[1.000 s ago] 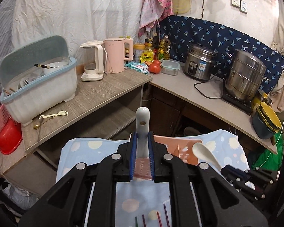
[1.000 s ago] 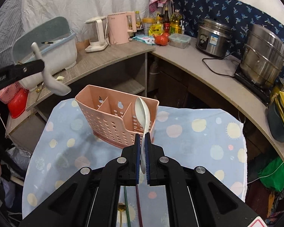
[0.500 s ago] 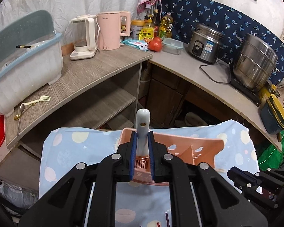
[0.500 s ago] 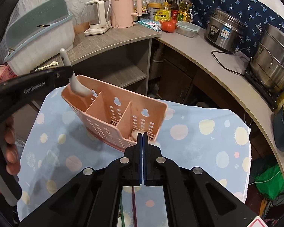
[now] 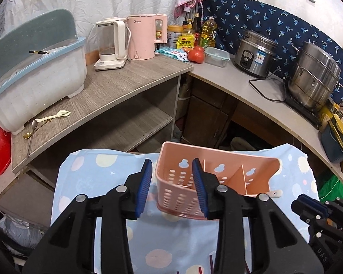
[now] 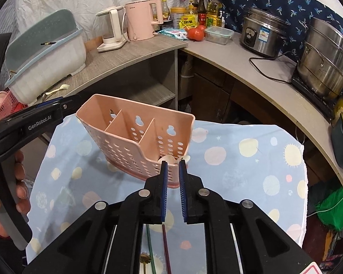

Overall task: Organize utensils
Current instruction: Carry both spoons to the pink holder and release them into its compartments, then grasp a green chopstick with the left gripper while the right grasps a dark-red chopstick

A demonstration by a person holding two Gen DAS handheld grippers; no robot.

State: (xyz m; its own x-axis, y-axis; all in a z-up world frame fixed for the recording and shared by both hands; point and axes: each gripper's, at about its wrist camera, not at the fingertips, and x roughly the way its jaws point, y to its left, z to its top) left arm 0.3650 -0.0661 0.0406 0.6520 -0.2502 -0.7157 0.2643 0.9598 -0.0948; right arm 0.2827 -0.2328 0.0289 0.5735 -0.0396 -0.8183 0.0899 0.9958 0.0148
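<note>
Nearest the right wrist camera, the right gripper (image 6: pixel 171 166) stands with its blue-padded jaws parted by a narrow gap and nothing between them, hanging just above the near wall of the pink utensil caddy (image 6: pixel 125 146). Under its body, thin sticks (image 6: pixel 164 246) that look like chopsticks lie on the spotted blue cloth (image 6: pixel 240 166), but the gripper frame cuts them off, so their number is unclear. In the left wrist view the left gripper (image 5: pixel 172 178) is spread wide and empty, straddling the caddy's left end corner, one pad outside the end wall and the other over the first compartment. The caddy sits on the cloth with three compartments; the left and middle ones show no contents from either view. In the rightmost compartment pale spoon parts (image 6: pixel 175 159) peek above the rim just ahead of the right fingers, mostly hidden by the wall; from the left camera only a pale handle tip (image 5: pixel 276 193) shows past the caddy's edge. The person's left hand (image 6: pixel 5 187) wraps the left gripper's handle at the frame edge, partly cropped. Farther off, a cream fork (image 5: pixel 54 116) and a spoon (image 5: pixel 33 126) lie on the wooden counter (image 5: pixel 116 86) beside the dish rack bin (image 5: pixel 41 77), whose interior is hard to read.
</note>
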